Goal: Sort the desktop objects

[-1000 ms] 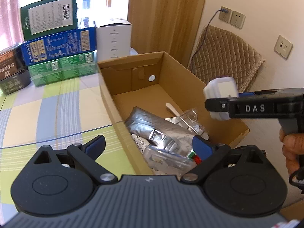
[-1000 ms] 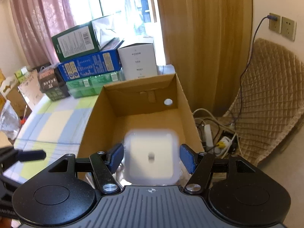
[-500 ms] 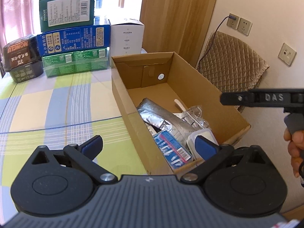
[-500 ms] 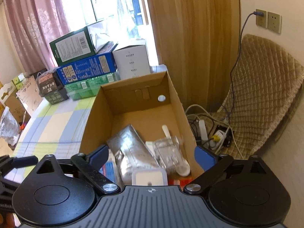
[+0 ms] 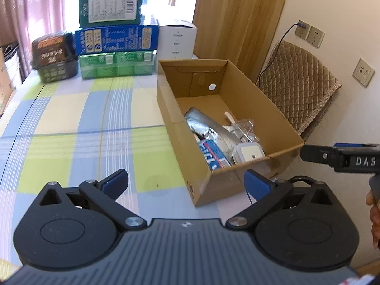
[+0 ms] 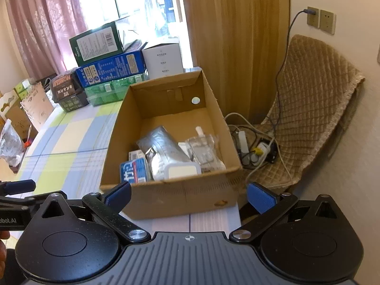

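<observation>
- Both tongs wide apart, nothing between the blue pads: left gripper (image 5: 186, 182) over the checked tablecloth (image 5: 71, 123), right gripper (image 6: 189, 196) at the near wall of the cardboard box (image 6: 166, 197); right jaws just opened further, still bare.
- Seen from the left wrist: right gripper as a black bar at the right edge, white letters "DAS", with a hand (image 5: 375, 213) below it.
- Seen from the right wrist: left gripper's blue pad at the left edge, lettering "obot.AI" on the black body.
- Inside the box, at the near end: white square container (image 5: 248, 153) lying flat, touching a blue-and-white packet (image 5: 213, 154) with large white characters, not readable.
- Behind those: crumpled silver foil pouch (image 6: 163, 147), clear plastic wrapper (image 6: 201, 147) with a pale stick poking out.
- Right-wrist view only: power strip (image 6: 243, 144) and tangled cables on the floor beside the box, against a quilted tan cushion (image 6: 315, 109).
- Left-wrist view only: third wall socket (image 5: 363, 72) right of the cushion.
- Far end of the table: dark tub (image 5: 53, 55) marked "HONGLU" upside down, green carton (image 5: 116, 64), blue carton (image 5: 116, 39), dark green box (image 5: 110, 7) with a barcode label, white box (image 5: 177, 40); small print unreadable.
</observation>
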Tool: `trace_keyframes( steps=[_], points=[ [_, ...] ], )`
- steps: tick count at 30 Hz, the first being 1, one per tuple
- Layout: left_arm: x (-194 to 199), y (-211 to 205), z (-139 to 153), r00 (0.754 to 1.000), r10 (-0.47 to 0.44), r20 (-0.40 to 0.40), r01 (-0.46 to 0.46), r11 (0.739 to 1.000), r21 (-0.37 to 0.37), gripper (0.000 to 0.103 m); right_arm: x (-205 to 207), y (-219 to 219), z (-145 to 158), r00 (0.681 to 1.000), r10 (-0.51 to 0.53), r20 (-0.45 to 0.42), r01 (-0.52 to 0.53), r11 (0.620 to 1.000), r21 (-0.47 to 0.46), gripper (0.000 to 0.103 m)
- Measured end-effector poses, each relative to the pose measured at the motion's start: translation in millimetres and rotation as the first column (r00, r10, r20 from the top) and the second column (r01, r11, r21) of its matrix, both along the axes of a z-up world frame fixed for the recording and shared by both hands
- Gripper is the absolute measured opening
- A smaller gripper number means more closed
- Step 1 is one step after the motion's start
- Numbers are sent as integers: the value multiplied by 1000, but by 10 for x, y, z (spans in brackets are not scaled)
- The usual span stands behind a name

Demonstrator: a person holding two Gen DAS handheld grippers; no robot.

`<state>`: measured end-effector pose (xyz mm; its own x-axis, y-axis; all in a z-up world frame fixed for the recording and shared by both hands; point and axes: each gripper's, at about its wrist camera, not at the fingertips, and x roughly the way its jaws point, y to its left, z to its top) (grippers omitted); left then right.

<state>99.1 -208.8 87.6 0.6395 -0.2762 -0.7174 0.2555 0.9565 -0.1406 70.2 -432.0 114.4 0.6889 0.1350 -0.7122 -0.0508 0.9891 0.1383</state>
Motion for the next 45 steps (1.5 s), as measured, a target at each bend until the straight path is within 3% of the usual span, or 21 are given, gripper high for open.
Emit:
trace_keyframes(
  steps=[8,21,45],
  points=[
    [-331,54,119,1000,28,-5,-28,999,22,102,-349,137,14,1000,8,-9,-8,1000,-11,101],
    [-633,150,227,999,37,-19,-37,999,-30,102,-707,263,104,1000,17,-9,-18,999,-43,101],
    [-677,56,234,1000,15,-11,-15,999,-31,102,-768,252,94,1000,0,-12,0,999,-32,101]
  ],
)
